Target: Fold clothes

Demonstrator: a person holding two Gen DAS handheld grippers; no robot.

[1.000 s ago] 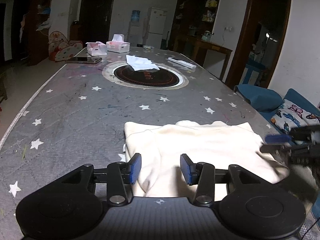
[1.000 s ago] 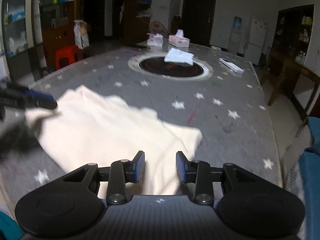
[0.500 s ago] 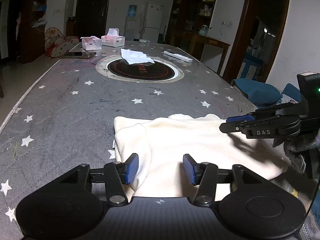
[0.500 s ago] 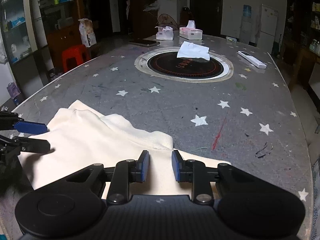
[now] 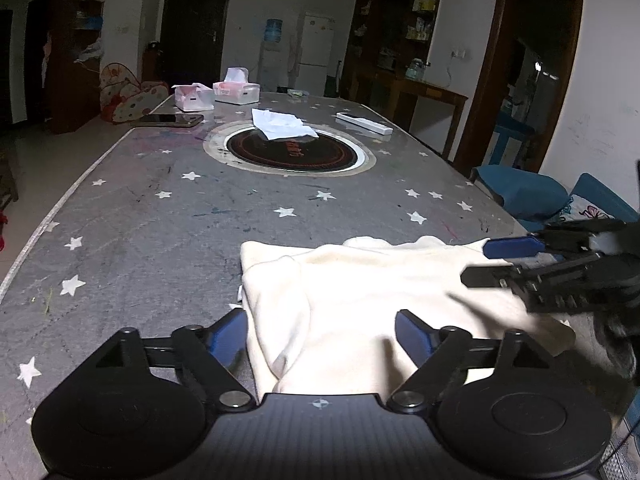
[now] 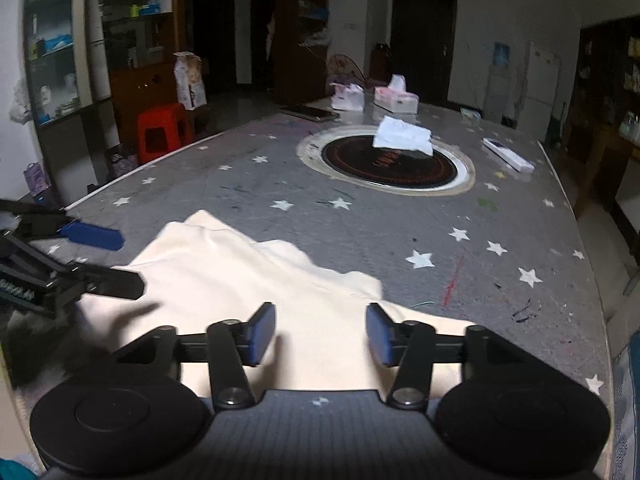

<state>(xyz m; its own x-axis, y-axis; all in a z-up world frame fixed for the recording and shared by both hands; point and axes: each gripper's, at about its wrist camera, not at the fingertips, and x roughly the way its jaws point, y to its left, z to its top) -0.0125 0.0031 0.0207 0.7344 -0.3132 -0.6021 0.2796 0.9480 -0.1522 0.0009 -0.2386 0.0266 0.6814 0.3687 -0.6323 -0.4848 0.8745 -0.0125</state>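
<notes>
A cream garment [image 5: 360, 292] lies partly folded at the near end of the grey star-patterned table [image 5: 168, 216]. My left gripper [image 5: 320, 338] hangs open over its near left part, the fingers wide apart with cloth between and below them. The right gripper [image 5: 496, 260] enters that view from the right, above the garment's right edge. In the right wrist view the same garment [image 6: 240, 280] spreads under my right gripper [image 6: 320, 334], which is open with nothing pinched. The left gripper [image 6: 100, 256] shows at the left edge there.
A round black hotplate [image 5: 290, 152] sits mid-table with a white cloth [image 5: 280, 124] on it. Beyond are two tissue boxes [image 5: 236, 90], a phone [image 5: 170, 120] and a white remote [image 5: 364, 122]. Blue cushions [image 5: 524, 192] lie off the table's right side; a red stool [image 6: 162, 132] stands left.
Both grippers have opened wider since half a second ago. The right gripper has let the garment's edge go and drawn back a little; the cloth now lies flatter.
</notes>
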